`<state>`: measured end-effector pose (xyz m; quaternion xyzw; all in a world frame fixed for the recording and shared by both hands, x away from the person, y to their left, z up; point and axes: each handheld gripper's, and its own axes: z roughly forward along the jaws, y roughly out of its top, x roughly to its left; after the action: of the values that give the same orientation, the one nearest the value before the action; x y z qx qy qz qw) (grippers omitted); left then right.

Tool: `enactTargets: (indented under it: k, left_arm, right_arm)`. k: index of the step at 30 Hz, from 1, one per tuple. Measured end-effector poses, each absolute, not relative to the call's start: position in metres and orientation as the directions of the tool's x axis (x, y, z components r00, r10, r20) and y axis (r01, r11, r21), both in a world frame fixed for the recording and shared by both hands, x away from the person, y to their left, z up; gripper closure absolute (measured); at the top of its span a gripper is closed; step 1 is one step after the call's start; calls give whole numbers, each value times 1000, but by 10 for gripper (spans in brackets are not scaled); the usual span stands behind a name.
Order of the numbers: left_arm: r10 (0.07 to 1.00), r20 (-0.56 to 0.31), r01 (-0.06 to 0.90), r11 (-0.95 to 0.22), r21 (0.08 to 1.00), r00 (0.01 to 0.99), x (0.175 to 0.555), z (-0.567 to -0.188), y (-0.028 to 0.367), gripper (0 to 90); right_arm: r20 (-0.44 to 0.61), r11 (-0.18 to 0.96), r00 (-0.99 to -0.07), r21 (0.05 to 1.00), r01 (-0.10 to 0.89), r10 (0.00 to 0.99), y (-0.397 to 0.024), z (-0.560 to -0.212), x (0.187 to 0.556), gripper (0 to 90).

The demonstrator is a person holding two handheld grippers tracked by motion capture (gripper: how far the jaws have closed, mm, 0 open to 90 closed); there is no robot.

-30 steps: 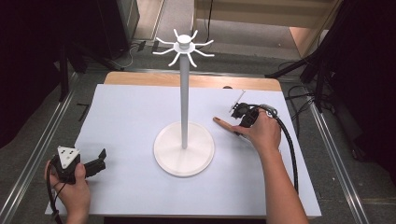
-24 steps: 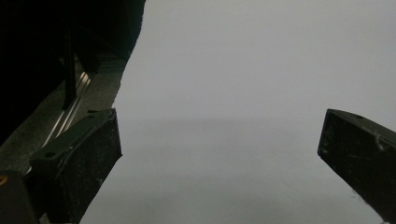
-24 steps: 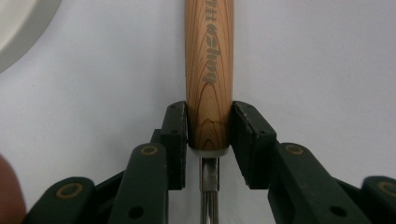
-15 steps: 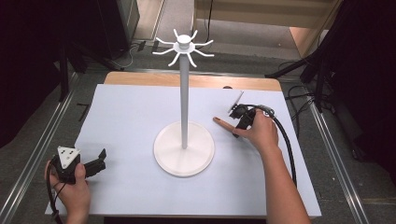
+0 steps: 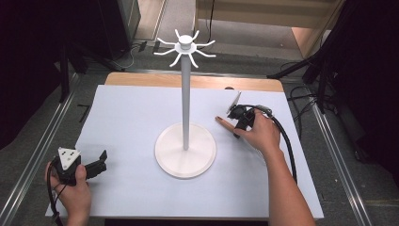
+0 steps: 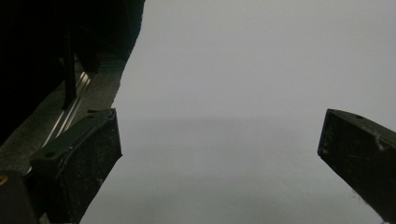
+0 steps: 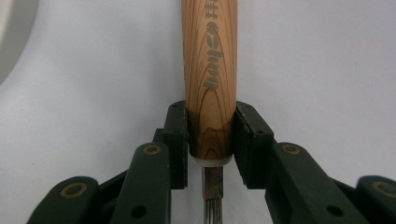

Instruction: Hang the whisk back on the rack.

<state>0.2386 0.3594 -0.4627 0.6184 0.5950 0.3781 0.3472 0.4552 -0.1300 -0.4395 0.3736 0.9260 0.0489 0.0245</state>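
Looking down from the high view, the right tool [image 5: 238, 123] rests on the white worktop [image 5: 131, 117] with its jaws closed on a wooden-handled utensil [image 5: 225, 123], whose handle end pokes out ahead of the tool toward the base of the white hook stand [image 5: 186, 149]. A grey flat part angles up behind the tool; what kind of head it is cannot be told from here. The left tool [image 5: 96, 165] sits well apart at the near left corner, resting low over the worktop.

In the left gripper view, the left tool [image 6: 219, 144] stands wide, nothing between its jaws, bare worktop ahead of it.

In the right gripper view, the right tool [image 7: 211, 135] pinches the wooden handle [image 7: 210, 70] just ahead of its metal neck, one jaw on each side, the handle running straight out along the jaws' line and lying on the worktop.

The step appears to be lifting the utensil toward the stand's hooks. The grip looks centred, but it sits near one end, so the long handle may droop or swivel; a slow, level lift seems wise, keeping the handle clear of the stand's pole while rising.
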Motion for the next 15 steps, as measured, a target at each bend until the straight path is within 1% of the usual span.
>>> enactTargets:
  k: [4, 6, 12, 15]
  left_arm:
    - [999, 53, 473, -49, 880, 7, 239, -463, 360, 1]
    - [999, 53, 474, -50, 879, 6, 239, -463, 360, 1]
    - [999, 53, 472, -49, 880, 5, 239, -463, 359, 1]
    - [998, 55, 473, -51, 879, 6, 239, -463, 359, 1]
  right_arm:
    - [-11, 691, -707, 224, 687, 707, -136, -430, 449, 704]
    - [-5, 692, -719, 277, 667, 695, -138, -426, 444, 705]
    - [-30, 680, -725, 374, 631, 689, -145, -409, 432, 705]
    - [-9, 647, -716, 437, 625, 698, -149, -401, 425, 705]
